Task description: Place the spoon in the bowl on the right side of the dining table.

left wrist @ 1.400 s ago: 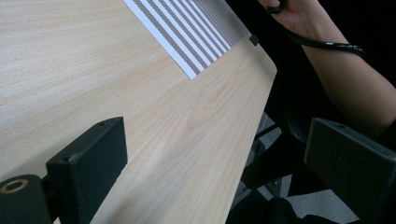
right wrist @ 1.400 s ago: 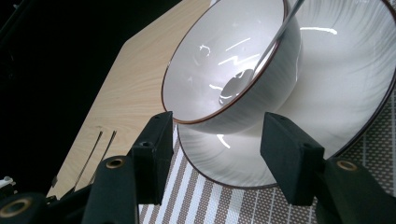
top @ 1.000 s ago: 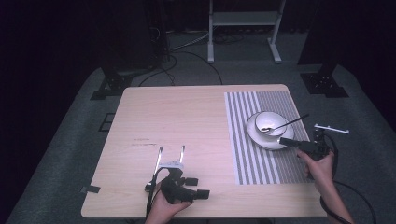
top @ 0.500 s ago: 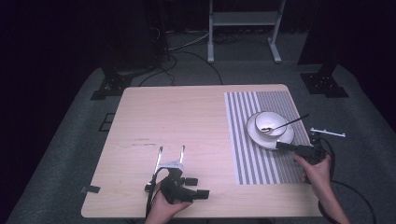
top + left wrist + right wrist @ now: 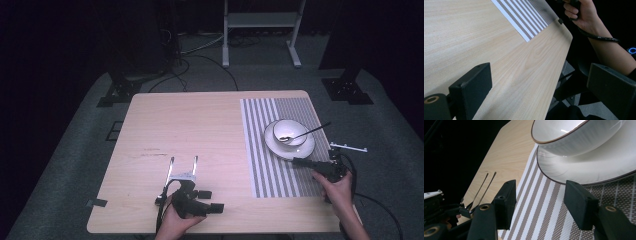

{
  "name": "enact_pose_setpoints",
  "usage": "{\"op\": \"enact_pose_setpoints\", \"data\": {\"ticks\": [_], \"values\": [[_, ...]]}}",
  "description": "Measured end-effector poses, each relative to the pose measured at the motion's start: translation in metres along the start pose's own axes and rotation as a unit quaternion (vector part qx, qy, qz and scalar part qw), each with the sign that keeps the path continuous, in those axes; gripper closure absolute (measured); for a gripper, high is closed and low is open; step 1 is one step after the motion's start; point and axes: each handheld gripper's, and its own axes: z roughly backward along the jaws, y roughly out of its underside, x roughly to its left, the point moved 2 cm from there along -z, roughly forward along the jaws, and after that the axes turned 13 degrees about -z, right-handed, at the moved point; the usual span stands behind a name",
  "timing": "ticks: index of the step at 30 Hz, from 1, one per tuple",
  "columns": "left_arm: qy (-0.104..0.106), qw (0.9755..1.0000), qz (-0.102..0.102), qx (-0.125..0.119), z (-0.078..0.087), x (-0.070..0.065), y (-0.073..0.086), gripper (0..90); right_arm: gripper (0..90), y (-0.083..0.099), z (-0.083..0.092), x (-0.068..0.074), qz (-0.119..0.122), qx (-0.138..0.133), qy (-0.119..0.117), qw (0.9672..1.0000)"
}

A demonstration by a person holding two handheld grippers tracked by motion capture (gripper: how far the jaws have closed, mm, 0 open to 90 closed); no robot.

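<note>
Early in the work, by the look of it: nothing lifted, nothing gripped yet. Right gripper [image 5: 300, 161] brought low over the striped placemat [image 5: 280, 172], just short of the near rim of the plate [image 5: 300, 150], jaws standing fairly wide and empty with only mat between them, lined up on that rim in the right gripper view [image 5: 537, 202]. Probably a grasp on the plate or the bowl [image 5: 286, 131] still to come, then whatever carrying follows. Left gripper [image 5: 183, 165] parked on the bare wood of the worktop [image 5: 200, 125], well apart from the crockery, jaws wide and holding nothing, pointing across the worktop's near corner in the left gripper view [image 5: 539, 85]. As for the things themselves: white bowl with a thin dark rim, seated upright in the middle of a white plate edged the same way, both glossy and likely slippery under hard pads. Spoon [image 5: 305, 132] resting in the bowl, handle sticking out over the rim to the right, liable to shift if the set tilts. Plate lying flat on the mat at the right side of the worktop.
</note>
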Motion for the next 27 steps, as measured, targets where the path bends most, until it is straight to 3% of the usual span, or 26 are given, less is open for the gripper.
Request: {"op": "enact_pose_setpoints", "data": {"ticks": [13, 27], "values": [[0.0, 1.0, 0.0, 0.001, 0.0, 0.0, 0.001, 4.6, 41.2, 0.013, -0.003, 0.005, 0.006, 0.0, -0.012, 0.9999], [0.001, 1.0, 0.0, 0.0, 0.001, -0.001, 0.001, 4.6, 40.9, 0.028, -0.005, 0.009, 0.024, 0.007, -0.006, 0.9997]]}}
